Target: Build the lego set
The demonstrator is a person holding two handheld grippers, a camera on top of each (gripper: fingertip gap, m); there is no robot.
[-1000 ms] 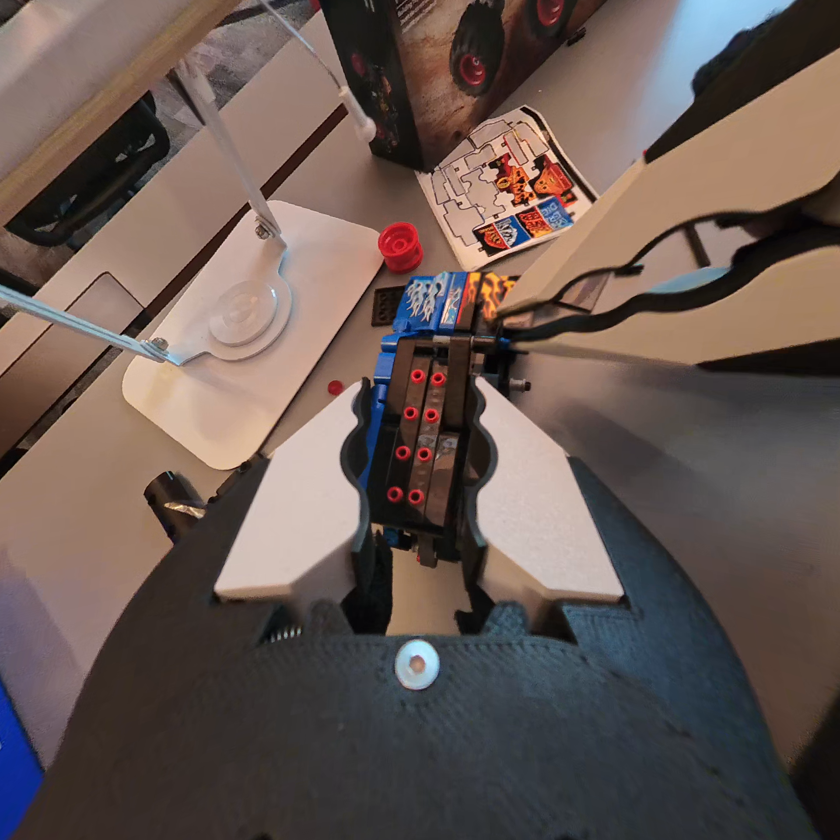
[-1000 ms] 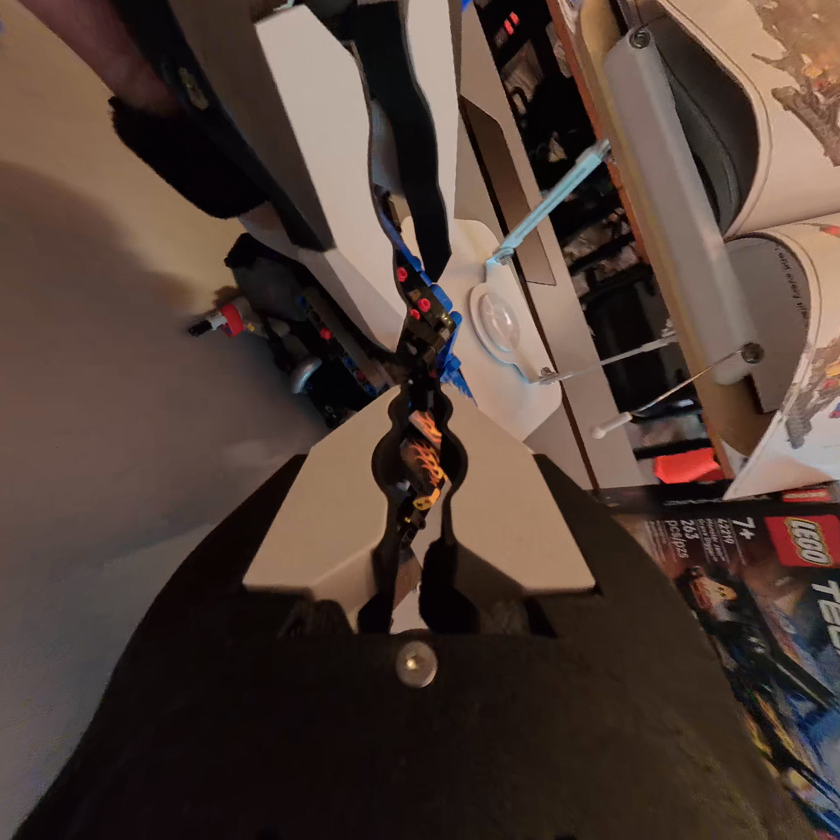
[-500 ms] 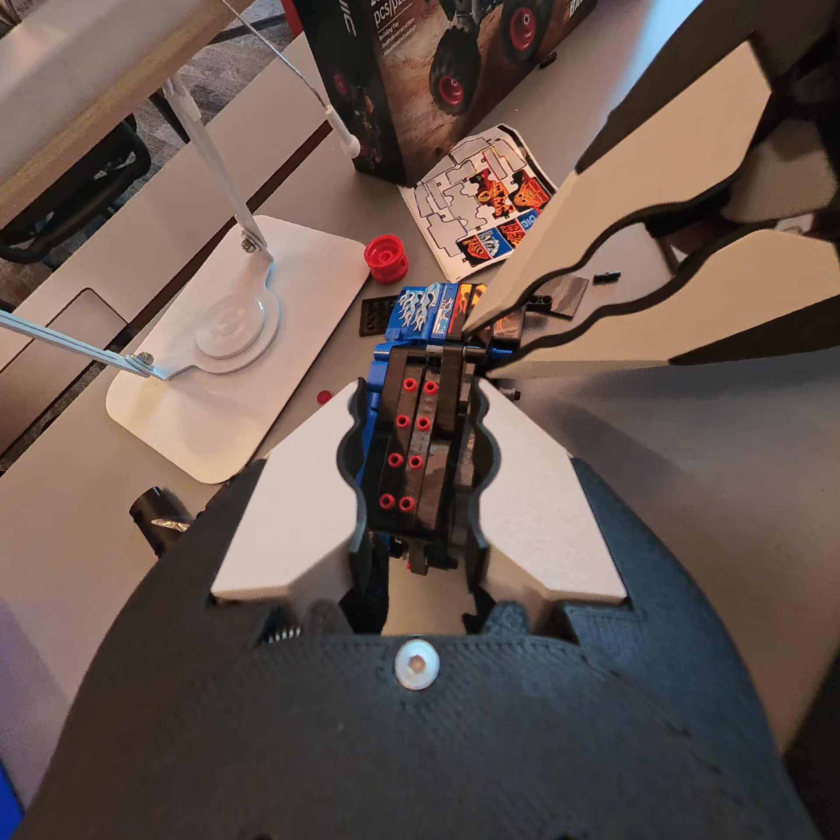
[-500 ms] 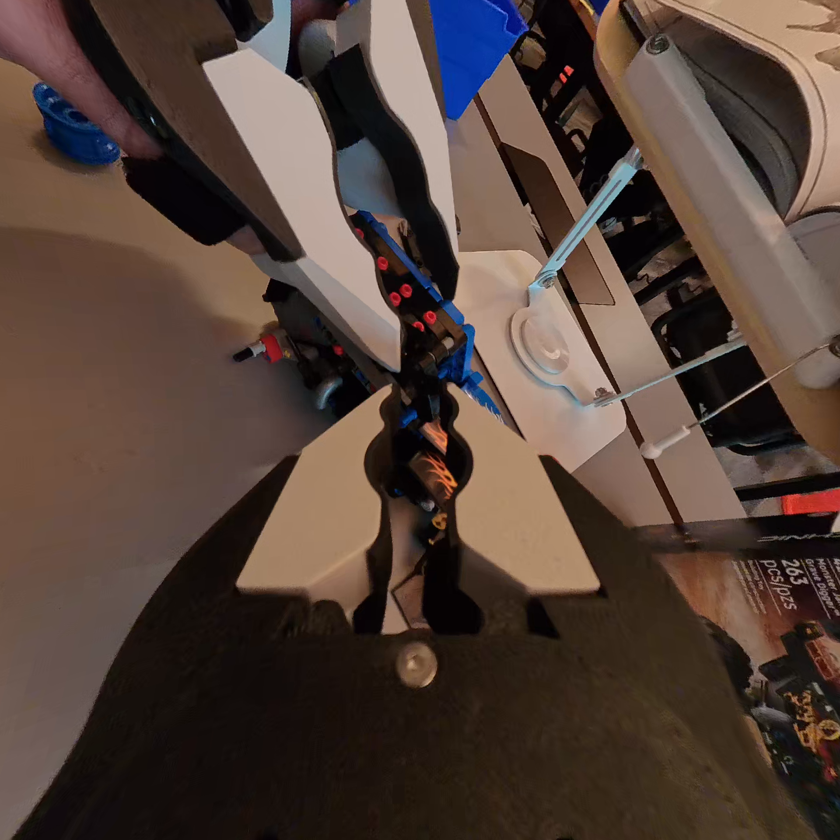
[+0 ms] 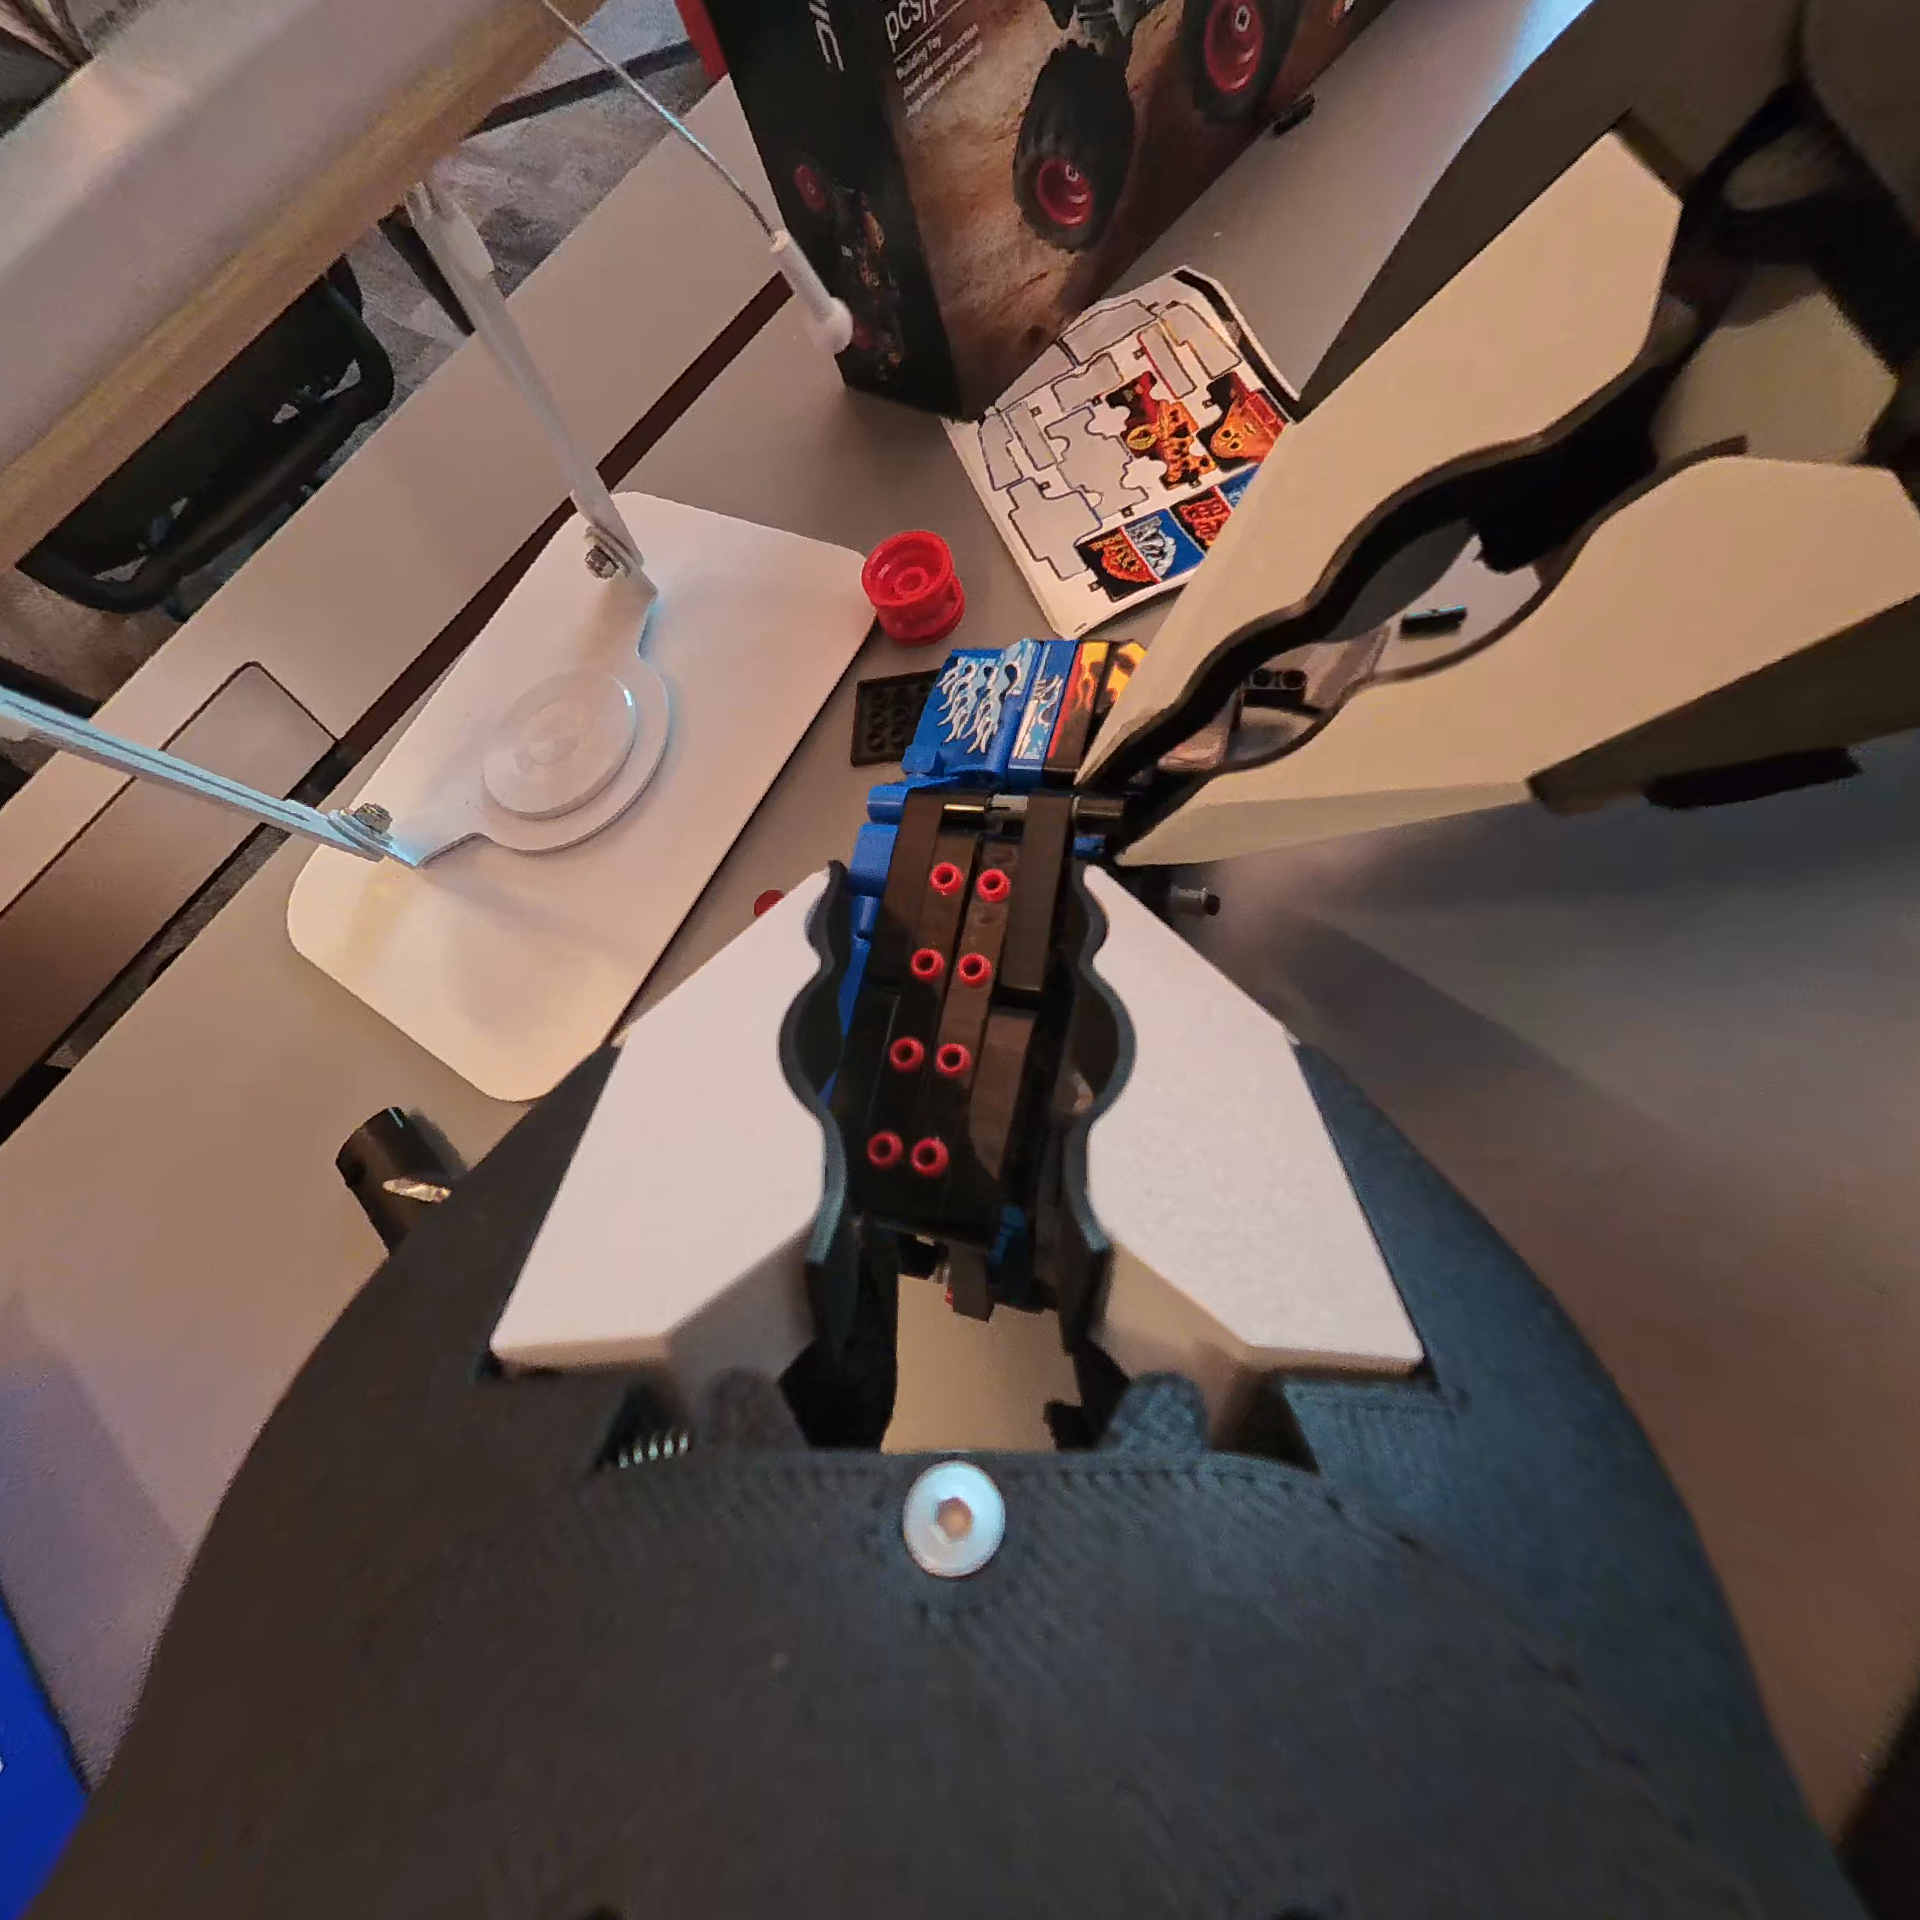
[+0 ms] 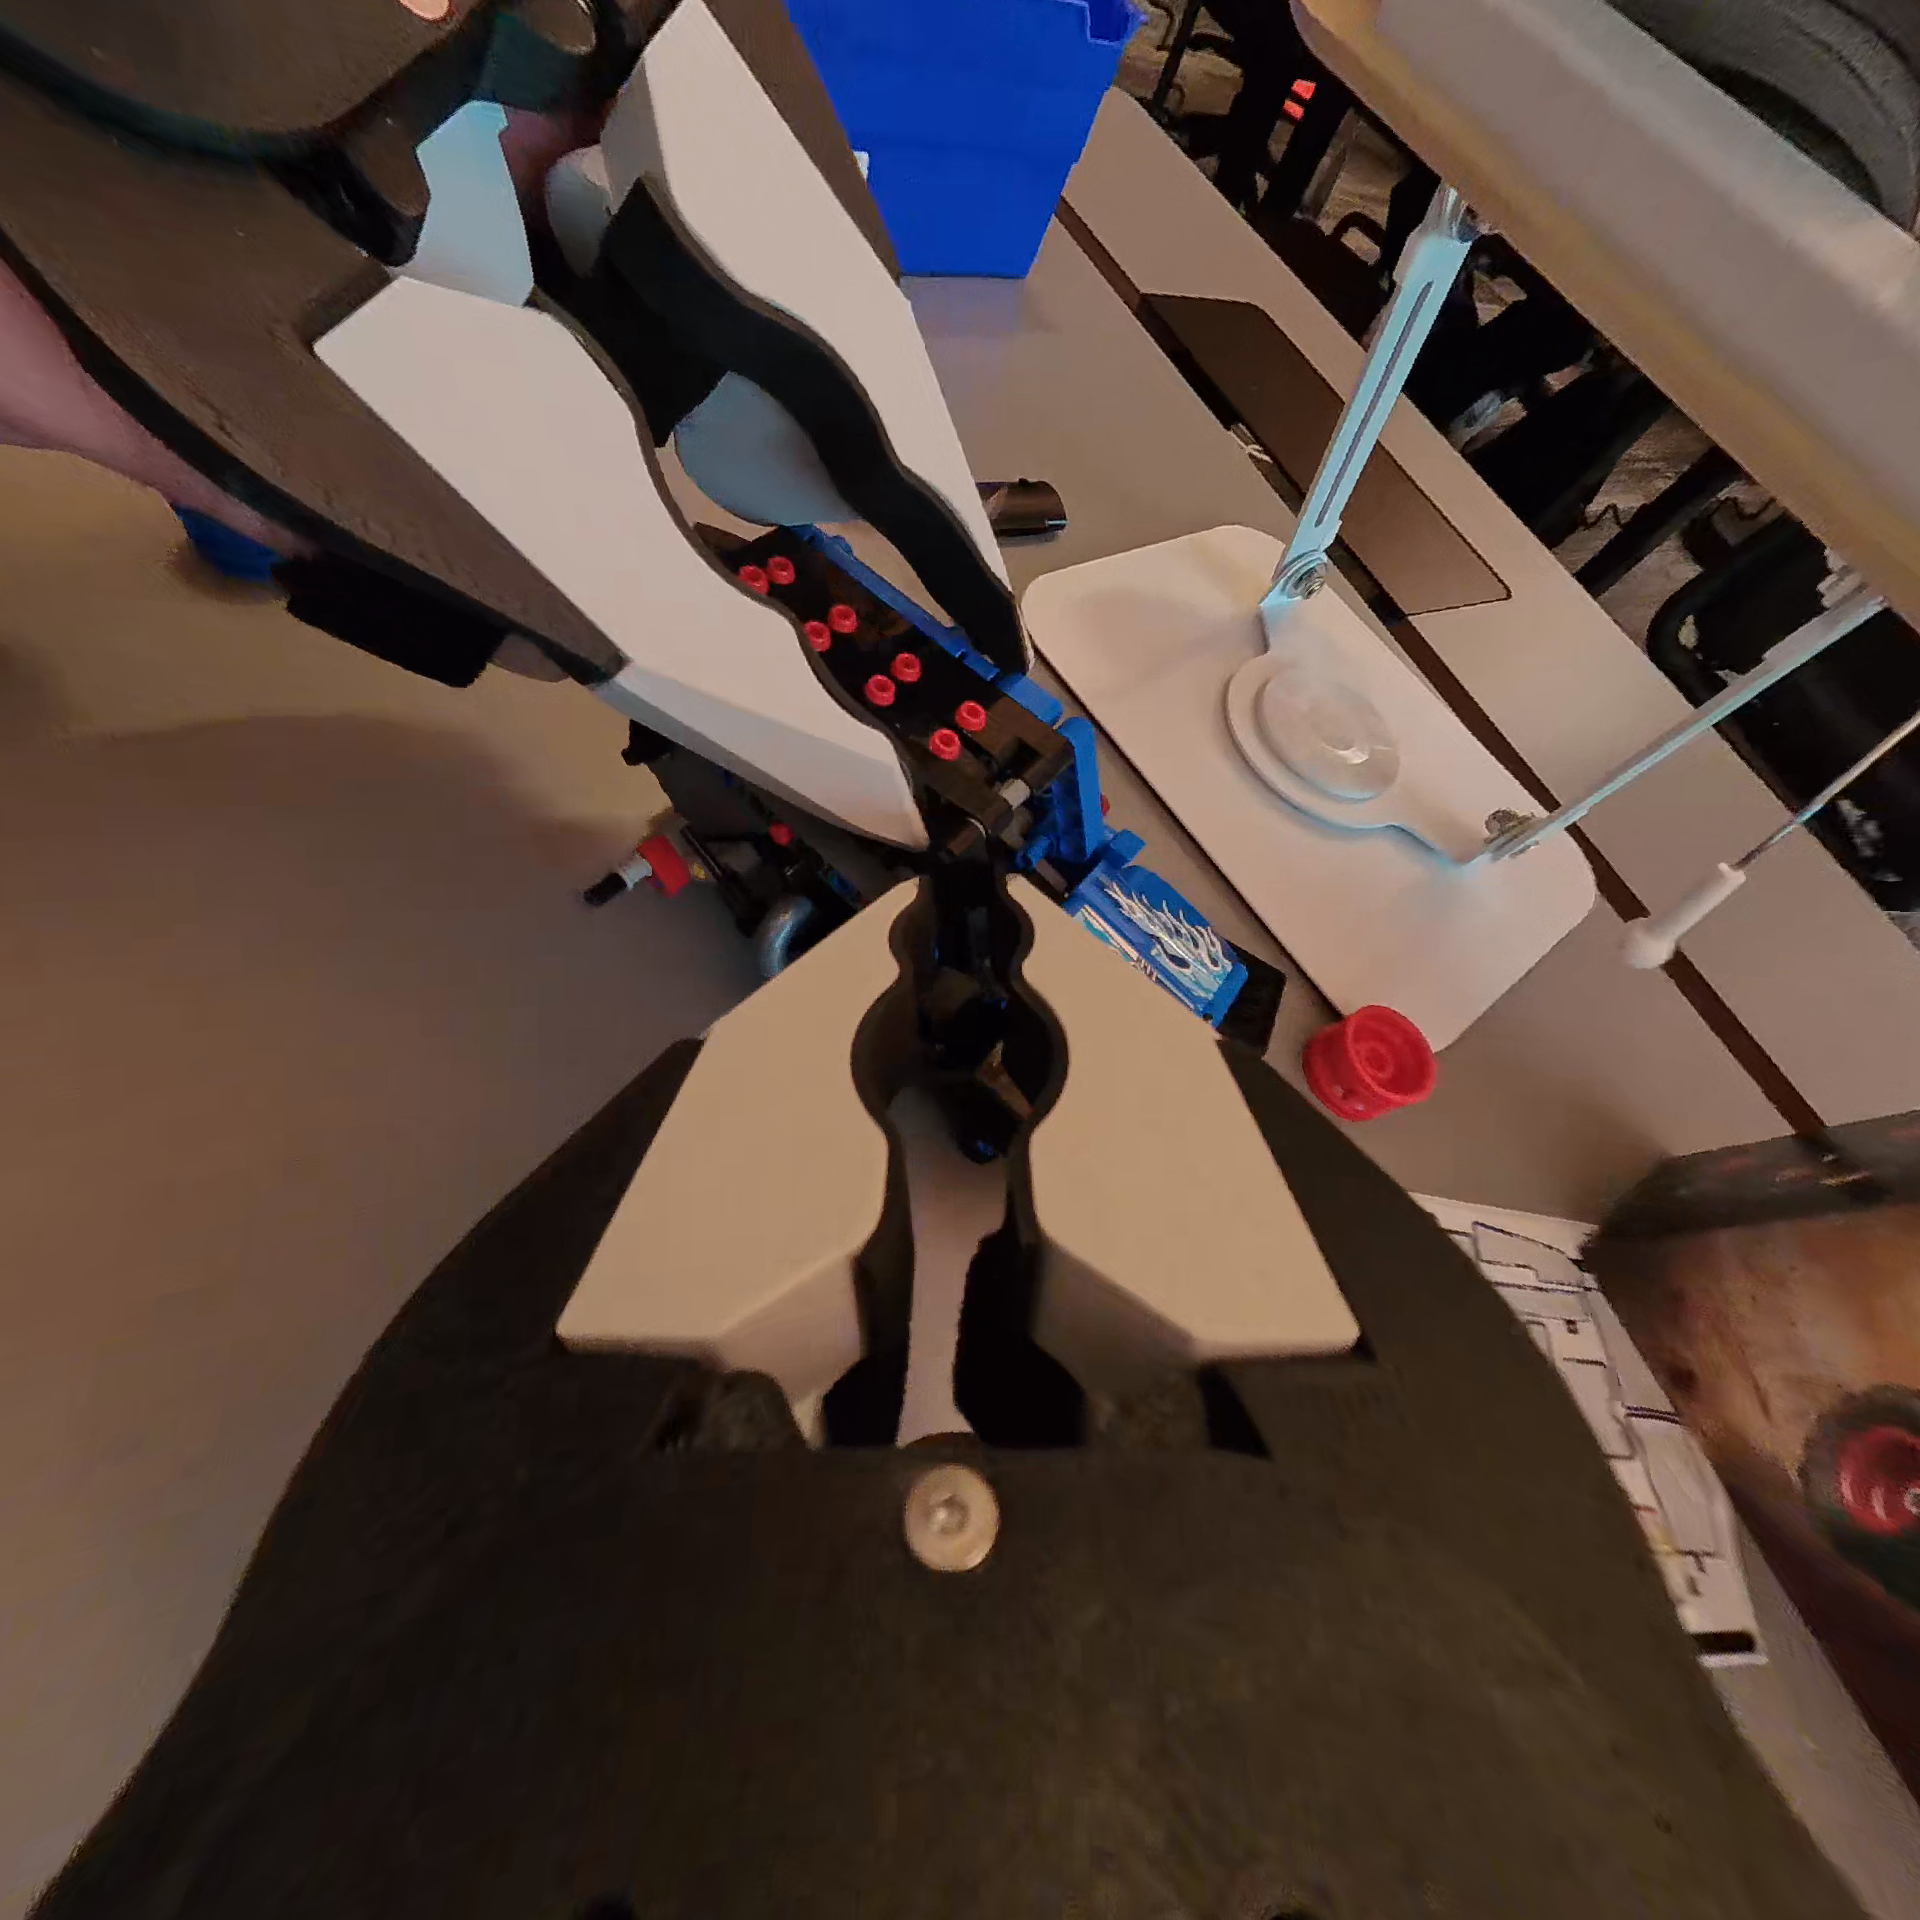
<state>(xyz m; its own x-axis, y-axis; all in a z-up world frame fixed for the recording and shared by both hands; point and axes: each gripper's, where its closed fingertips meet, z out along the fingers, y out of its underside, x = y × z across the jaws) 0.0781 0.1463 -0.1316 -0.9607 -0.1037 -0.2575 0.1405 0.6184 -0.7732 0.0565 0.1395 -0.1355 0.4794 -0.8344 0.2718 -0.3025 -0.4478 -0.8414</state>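
Warm, rather dim light w/ soft shadows on the table (image 5: 1558, 1039), strong fisheye bending at edges, box (image 6: 1787, 1382) blurred.

The round red plastic wheel hub (image 5: 912, 600) lies on the pale table (image 5: 1558, 987), between the flat white stand base (image 5: 540, 831) and the printed sticker sheet (image 5: 1122, 457); the cardboard set box (image 5: 997, 177) stands behind
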